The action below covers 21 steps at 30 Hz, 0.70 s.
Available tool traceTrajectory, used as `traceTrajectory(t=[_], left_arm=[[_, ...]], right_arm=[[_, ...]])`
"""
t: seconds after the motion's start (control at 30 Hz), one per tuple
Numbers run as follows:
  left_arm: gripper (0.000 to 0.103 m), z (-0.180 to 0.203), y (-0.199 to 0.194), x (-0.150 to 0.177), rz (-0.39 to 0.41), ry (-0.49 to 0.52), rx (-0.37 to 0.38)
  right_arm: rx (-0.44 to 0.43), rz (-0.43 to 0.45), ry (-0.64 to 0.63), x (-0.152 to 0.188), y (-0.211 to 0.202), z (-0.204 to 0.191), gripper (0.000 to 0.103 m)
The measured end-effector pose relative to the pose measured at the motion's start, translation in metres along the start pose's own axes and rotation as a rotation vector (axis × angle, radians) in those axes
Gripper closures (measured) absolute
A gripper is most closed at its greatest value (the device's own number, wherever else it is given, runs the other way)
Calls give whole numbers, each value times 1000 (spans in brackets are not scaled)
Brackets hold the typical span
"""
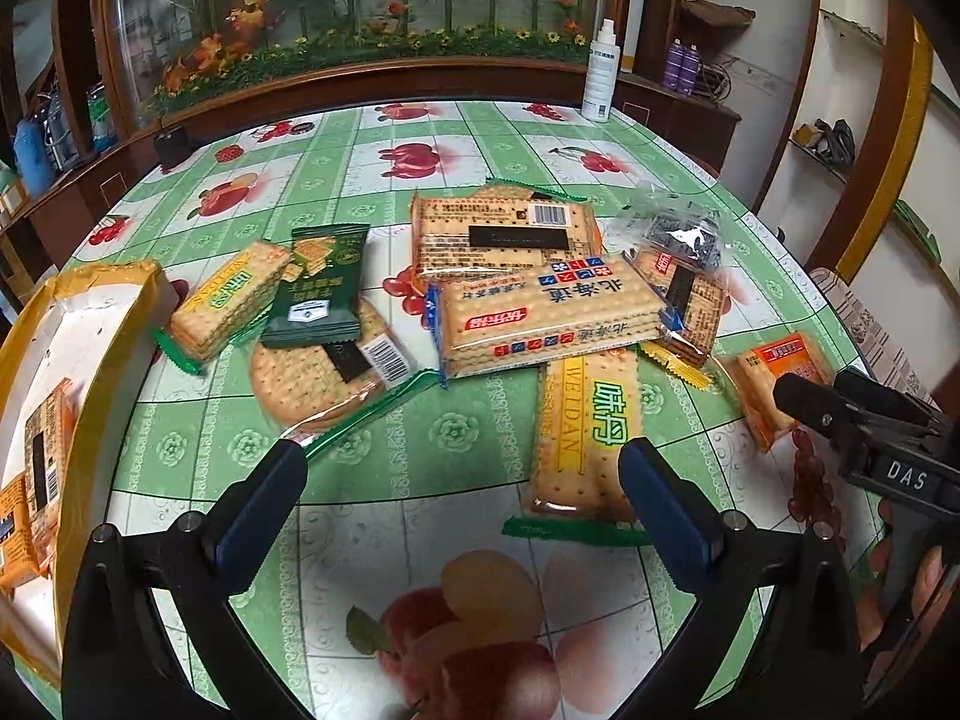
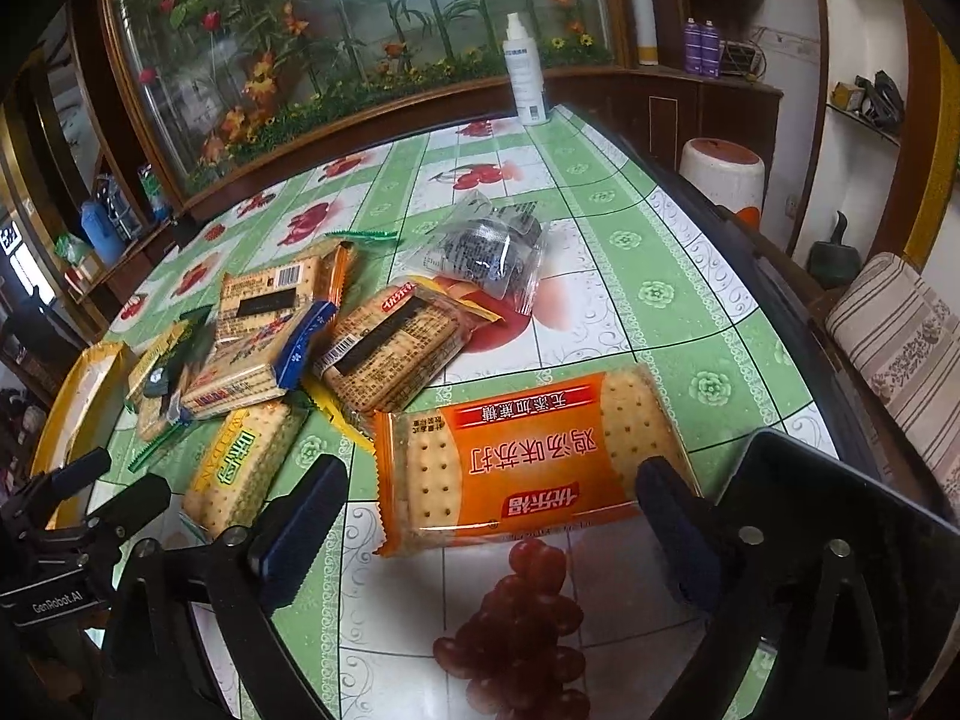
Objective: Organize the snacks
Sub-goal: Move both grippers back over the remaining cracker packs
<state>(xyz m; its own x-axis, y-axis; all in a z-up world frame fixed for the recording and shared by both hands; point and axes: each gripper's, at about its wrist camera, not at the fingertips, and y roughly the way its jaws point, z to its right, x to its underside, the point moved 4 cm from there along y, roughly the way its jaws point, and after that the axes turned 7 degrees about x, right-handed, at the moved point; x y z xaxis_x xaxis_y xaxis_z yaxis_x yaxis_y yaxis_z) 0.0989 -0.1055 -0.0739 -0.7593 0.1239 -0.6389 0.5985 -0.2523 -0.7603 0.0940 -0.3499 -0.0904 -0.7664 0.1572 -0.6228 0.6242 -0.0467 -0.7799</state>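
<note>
Several cracker packets lie in a heap on the fruit-print tablecloth (image 1: 384, 504). My left gripper (image 1: 462, 468) is open and empty, its right finger (image 1: 660, 498) beside a yellow-green Weidan packet (image 1: 585, 426). A blue-trimmed packet (image 1: 540, 318), a dark green packet (image 1: 318, 288) and a round cracker packet (image 1: 318, 378) lie beyond. A white box with yellow tape (image 1: 78, 324) at left holds packets. My right gripper (image 2: 489, 501) is open, its jaws on either side of an orange packet (image 2: 522, 456) that lies flat on the cloth (image 2: 690, 312). The right gripper also shows in the left wrist view (image 1: 840, 402).
A clear bag with dark contents (image 2: 486, 246) lies behind the heap. A white spray bottle (image 2: 525, 72) stands at the table's far edge. A flower display case (image 1: 360, 18) backs the table. A striped cushion (image 2: 900, 342) and a white stool (image 2: 723, 171) are to the right.
</note>
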Motion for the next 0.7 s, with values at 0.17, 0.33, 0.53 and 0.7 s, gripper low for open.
traceTrajectory(t=[0.17, 0.33, 0.53, 0.7], left_arm=[[0, 17, 8, -4, -14, 34, 19], [0, 38, 19, -7, -33, 82, 29], [0, 42, 32, -4, -53, 83, 5], [0, 39, 40, -2, -70, 71, -4]], right_arm=[[33, -24, -35, -3, 7, -2, 0], [77, -41, -57, -10, 15, -3, 0], [96, -57, -64, -15, 21, -1, 0], [127, -67, -50, -12, 20, 6, 0]])
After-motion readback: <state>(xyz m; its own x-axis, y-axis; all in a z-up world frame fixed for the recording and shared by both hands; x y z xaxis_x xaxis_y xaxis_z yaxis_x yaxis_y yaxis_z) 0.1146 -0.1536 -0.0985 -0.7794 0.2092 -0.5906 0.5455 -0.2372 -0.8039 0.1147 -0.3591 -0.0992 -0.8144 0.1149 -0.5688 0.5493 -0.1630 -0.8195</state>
